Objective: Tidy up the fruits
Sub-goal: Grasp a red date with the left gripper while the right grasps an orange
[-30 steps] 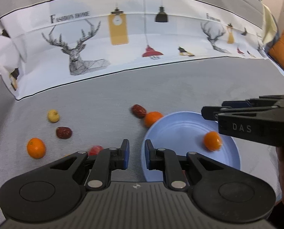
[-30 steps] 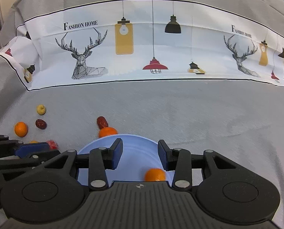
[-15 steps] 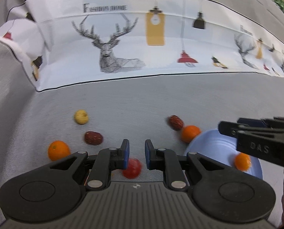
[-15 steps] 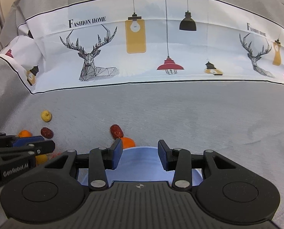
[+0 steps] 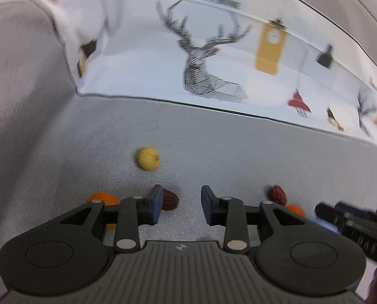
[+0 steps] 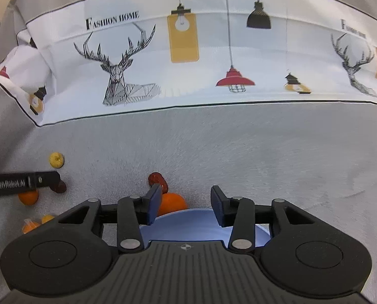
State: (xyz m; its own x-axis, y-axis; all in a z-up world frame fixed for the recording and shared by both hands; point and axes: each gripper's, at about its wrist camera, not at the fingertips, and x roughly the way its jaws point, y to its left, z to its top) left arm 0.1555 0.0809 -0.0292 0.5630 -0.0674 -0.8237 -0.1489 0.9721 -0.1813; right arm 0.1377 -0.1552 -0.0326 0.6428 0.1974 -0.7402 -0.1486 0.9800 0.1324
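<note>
My left gripper (image 5: 180, 206) hangs over loose fruit on the grey cloth, jaws opening with nothing between them. A dark red date (image 5: 170, 200) lies just past its left finger, an orange (image 5: 103, 198) sits further left, and a yellow fruit (image 5: 148, 158) lies ahead. My right gripper (image 6: 185, 205) hovers over the far rim of the blue plate (image 6: 201, 224), its jaws also opening and empty. An orange (image 6: 173, 202) touches the plate's rim beside the right gripper's left finger, with a second date (image 6: 158, 179) just beyond it.
A white printed cloth band (image 6: 188, 76) with deer and lamps runs across the back. Small orange and yellow fruits (image 6: 34, 224) lie at the near left in the right wrist view. The left gripper (image 6: 54, 178) reaches in from that view's left edge.
My left gripper swung left, away from the plate and over the loose fruit, and its jaws widened. My right gripper moved forward over the plate; the orange on the plate is now hidden beneath it.
</note>
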